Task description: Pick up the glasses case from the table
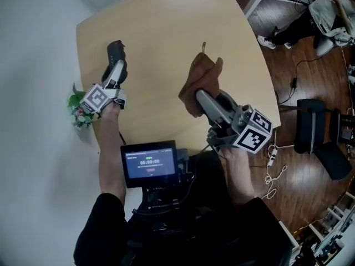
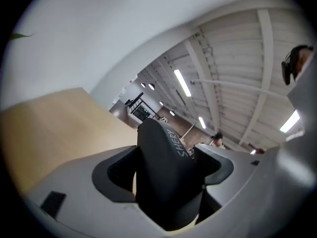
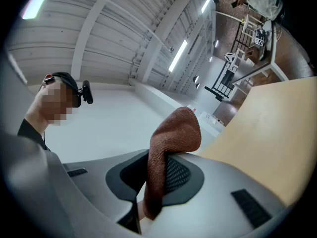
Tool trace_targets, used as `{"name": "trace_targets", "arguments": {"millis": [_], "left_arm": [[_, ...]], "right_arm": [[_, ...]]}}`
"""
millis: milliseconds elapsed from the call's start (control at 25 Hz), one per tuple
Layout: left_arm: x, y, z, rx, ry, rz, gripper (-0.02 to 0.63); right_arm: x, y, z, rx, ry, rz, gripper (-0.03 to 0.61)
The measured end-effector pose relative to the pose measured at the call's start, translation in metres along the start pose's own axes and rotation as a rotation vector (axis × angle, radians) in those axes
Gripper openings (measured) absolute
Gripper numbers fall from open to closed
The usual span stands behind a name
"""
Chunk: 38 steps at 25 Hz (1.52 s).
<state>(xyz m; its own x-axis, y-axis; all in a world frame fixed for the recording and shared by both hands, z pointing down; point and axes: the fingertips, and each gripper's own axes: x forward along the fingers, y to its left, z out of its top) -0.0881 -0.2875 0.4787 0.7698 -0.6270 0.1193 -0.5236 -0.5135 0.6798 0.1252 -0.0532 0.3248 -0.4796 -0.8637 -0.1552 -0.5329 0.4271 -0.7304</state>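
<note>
A black glasses case (image 1: 116,57) (image 2: 166,175) stands between the jaws of my left gripper (image 1: 115,71) (image 2: 168,170), which is shut on it and holds it above the light wooden table (image 1: 161,43). White lettering runs along the case's edge in the left gripper view. My right gripper (image 1: 206,101) (image 3: 151,182) is shut on a brown cloth (image 1: 199,82) (image 3: 171,148) that drapes over its jaws above the table's right part.
A small bunch of artificial flowers (image 1: 80,108) sits at the table's left edge. A screen with a timer (image 1: 150,162) hangs at the person's chest. Right of the table are dark chairs (image 1: 319,134), cables on the wooden floor and a seated person (image 1: 310,21).
</note>
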Motion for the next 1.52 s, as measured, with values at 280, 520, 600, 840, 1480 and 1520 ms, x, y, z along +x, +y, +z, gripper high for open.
{"name": "trace_targets", "arguments": {"millis": [280,520,600,840,1480,1520], "left_arm": [[-0.022,-0.055,0.048,-0.173,-0.262,-0.289,0.362],[-0.046,-0.117,0.066,-0.269,-0.379,-0.528,0.362],[-0.056,-0.136,0.070,-0.280,-0.412,-0.610,0.362],[-0.080,-0.174,0.088,-0.312,-0.492,-0.809,0.362],[-0.124,-0.231,0.110,-0.390,-0.609,-1.138,0.362],[-0.126,-0.233,0.111,-0.390,-0.612,-1.144,0.362]], "right_arm": [[0.005,0.004,-0.001,-0.038,0.020,0.027,0.063],[0.001,0.008,0.017,-0.077,-0.012,0.036,0.063],[0.000,0.011,0.021,-0.085,-0.022,0.041,0.063],[-0.004,0.023,0.027,-0.107,-0.047,0.056,0.063],[-0.023,0.061,0.044,-0.195,-0.119,0.064,0.061],[-0.023,0.062,0.046,-0.194,-0.122,0.072,0.061]]}}
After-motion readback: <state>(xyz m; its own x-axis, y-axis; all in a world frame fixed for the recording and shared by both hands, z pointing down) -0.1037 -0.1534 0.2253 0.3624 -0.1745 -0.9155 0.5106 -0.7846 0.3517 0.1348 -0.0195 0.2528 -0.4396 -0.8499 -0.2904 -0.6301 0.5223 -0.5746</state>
